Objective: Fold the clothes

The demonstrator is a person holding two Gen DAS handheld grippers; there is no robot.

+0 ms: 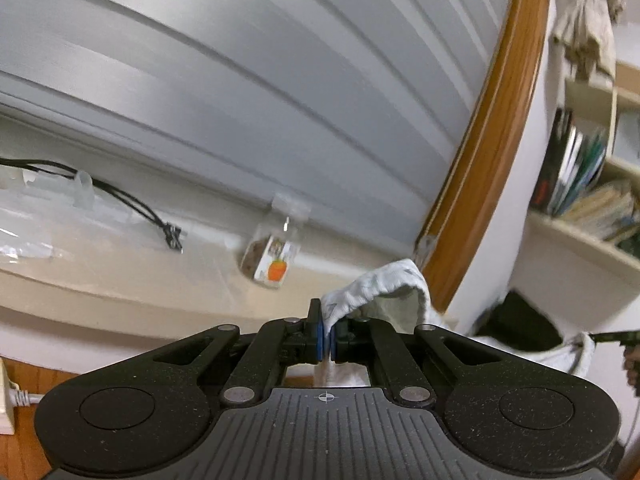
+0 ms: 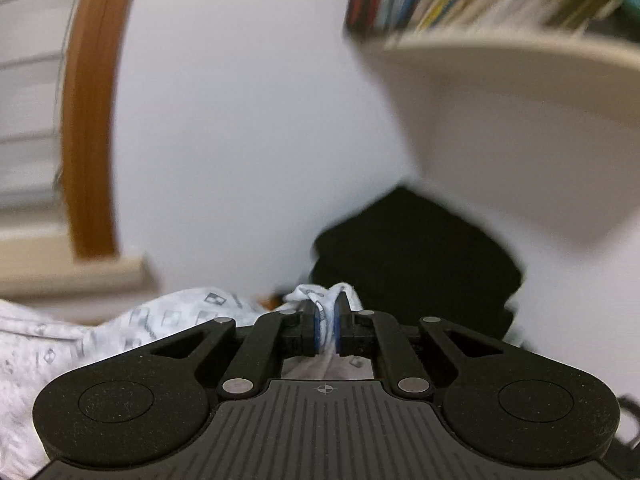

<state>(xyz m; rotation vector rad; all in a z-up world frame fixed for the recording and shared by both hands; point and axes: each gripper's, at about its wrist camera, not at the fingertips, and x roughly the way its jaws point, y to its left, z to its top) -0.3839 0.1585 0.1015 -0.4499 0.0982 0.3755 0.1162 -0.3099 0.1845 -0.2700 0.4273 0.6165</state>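
A white garment with a small grey print (image 1: 384, 292) is pinched between the blue pads of my left gripper (image 1: 327, 338), which is shut on it and holds it up in the air. The cloth drapes to the right over the gripper. My right gripper (image 2: 327, 326) is shut on another bunched edge of the same garment (image 2: 320, 298). The rest of the cloth (image 2: 80, 344) hangs off to the left in the right wrist view. Both views are blurred by motion.
A beige sill (image 1: 120, 276) carries a small jar with an orange label (image 1: 270, 258) and a black cable (image 1: 132, 204) below grey blinds (image 1: 240, 80). A wooden frame (image 1: 492, 140), a bookshelf (image 2: 500, 40) and a dark object (image 2: 416, 256) stand to the right.
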